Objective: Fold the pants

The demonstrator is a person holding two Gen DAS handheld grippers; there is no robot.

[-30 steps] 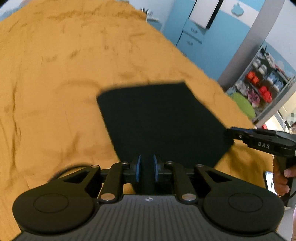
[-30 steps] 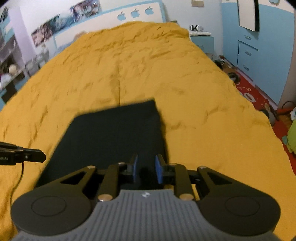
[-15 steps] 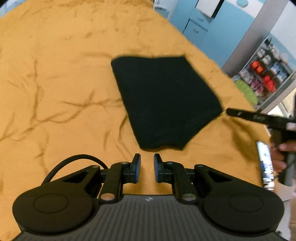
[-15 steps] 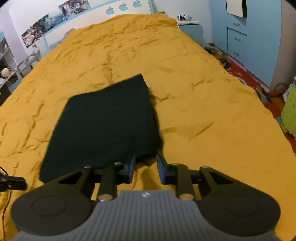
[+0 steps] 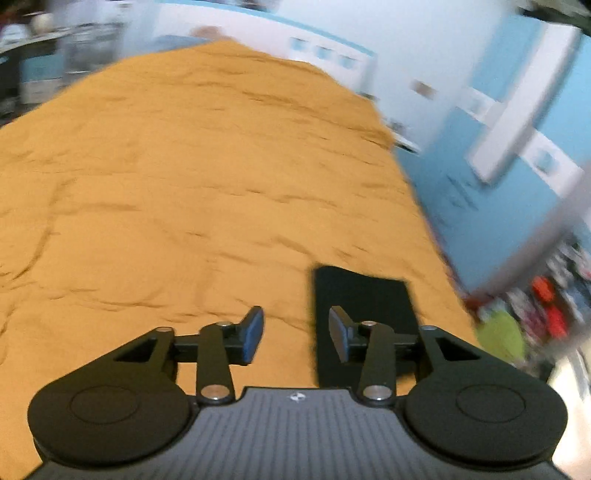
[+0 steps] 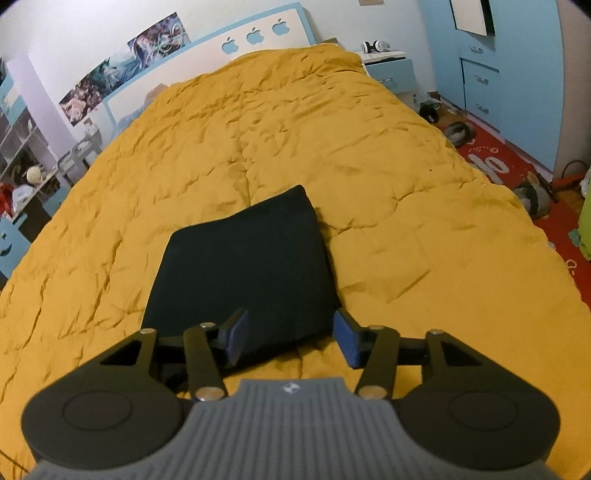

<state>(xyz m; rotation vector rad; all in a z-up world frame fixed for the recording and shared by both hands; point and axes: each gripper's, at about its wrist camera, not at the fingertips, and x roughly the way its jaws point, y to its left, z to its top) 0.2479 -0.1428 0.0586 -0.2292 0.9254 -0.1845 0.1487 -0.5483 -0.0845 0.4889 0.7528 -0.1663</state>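
The black pants (image 6: 243, 273) lie folded into a flat rectangle on the orange bedspread (image 6: 295, 129). My right gripper (image 6: 290, 334) is open and empty, raised just in front of the pants' near edge. In the blurred left wrist view the pants (image 5: 364, 299) lie at the lower right, partly behind the right finger. My left gripper (image 5: 295, 334) is open and empty, above bare bedspread (image 5: 184, 184) to the left of the pants.
A headboard with apple cut-outs (image 6: 255, 35) stands at the far end of the bed. A blue nightstand (image 6: 391, 68) and blue wardrobe (image 6: 517, 74) stand to the right. A red rug (image 6: 509, 173) with slippers lies by the bed. Shelves (image 6: 18, 155) stand at the left.
Both grippers let go of the pants, opened wide and pulled back. The pants now lie flat on the bed. The left gripper has swung left and its view is blurred.
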